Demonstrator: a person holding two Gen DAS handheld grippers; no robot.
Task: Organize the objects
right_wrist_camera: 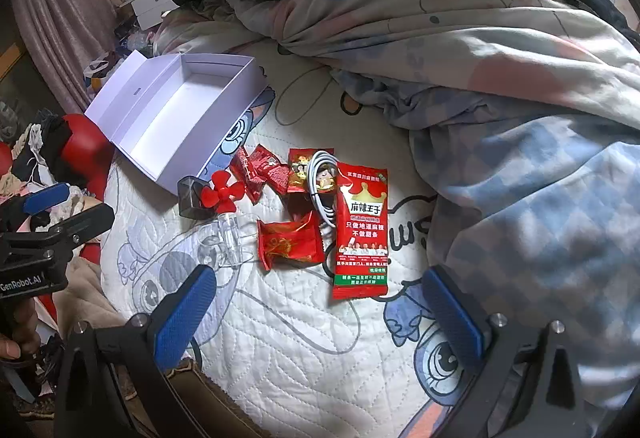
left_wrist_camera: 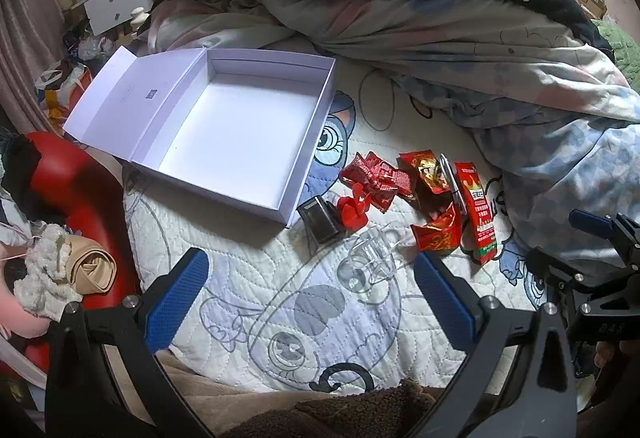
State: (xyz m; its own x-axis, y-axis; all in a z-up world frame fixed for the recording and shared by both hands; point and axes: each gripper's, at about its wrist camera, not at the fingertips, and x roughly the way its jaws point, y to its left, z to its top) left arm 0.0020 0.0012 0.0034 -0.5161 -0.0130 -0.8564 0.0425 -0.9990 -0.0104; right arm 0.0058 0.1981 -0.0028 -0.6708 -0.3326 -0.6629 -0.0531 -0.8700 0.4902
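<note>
Cluttered bedroom; quilted cartoon bedspread [left_wrist_camera: 256, 270] holds empty white box [left_wrist_camera: 224, 134], red snack packets [right_wrist_camera: 362, 226] centre; both grippers [left_wrist_camera: 308, 302] [right_wrist_camera: 320, 314] wide open, empty.

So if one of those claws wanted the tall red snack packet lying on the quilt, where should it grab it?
Probably across its narrow width, near the lower end, coming down from above. The snack packet lies flat with its long side running away from the right gripper, whose jaws are open and empty. The lower end lies clear on the quilt, while the white cable crowds the upper left edge.
</note>
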